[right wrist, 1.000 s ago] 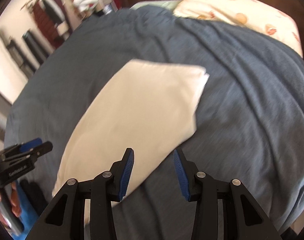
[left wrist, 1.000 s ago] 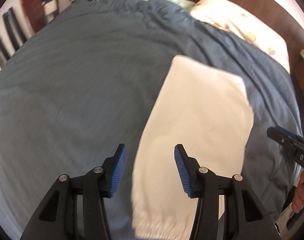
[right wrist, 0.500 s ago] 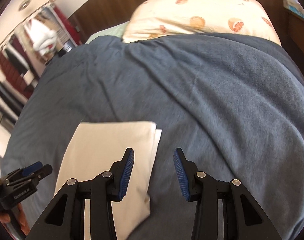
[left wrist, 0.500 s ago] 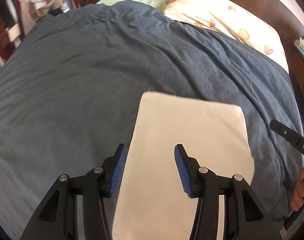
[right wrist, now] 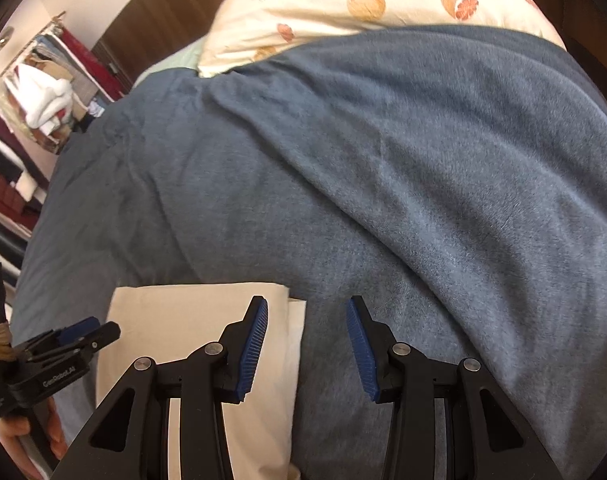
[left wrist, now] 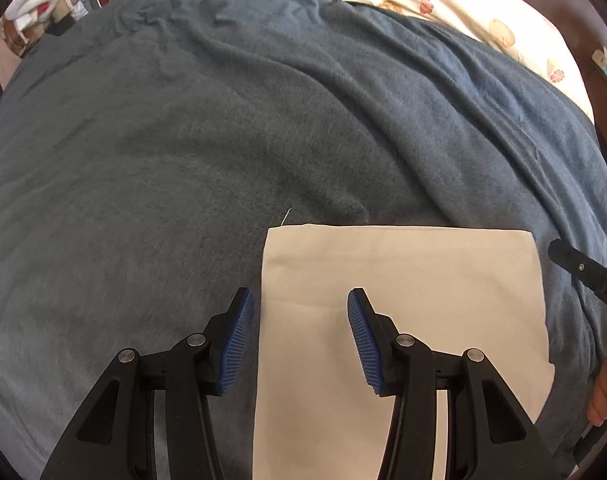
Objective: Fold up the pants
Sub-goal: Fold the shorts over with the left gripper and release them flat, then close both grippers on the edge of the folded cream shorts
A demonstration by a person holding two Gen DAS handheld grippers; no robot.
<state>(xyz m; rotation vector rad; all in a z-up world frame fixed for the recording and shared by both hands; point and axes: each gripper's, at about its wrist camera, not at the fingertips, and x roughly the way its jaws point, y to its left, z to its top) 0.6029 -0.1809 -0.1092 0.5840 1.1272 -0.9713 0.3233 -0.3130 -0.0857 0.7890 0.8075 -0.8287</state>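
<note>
Folded cream pants (left wrist: 403, 320) lie flat on the bed's blue blanket (left wrist: 223, 140), lower centre. The left gripper (left wrist: 299, 336) straddles their left edge; the right gripper (right wrist: 307, 340) straddles their right edge. Both sets of fingers stand partly open, holding nothing.

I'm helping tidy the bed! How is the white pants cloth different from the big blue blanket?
The pants are cream-white; the blanket is dark grey-blue. The pants lie flat and smooth with straight edges, folded into a neat rectangle; the blanket is rumpled with long creases. The pants cover only a small patch; the blanket spreads over nearly the whole bed. Both are soft cloth, and the pants rest on top of the blanket.
</note>
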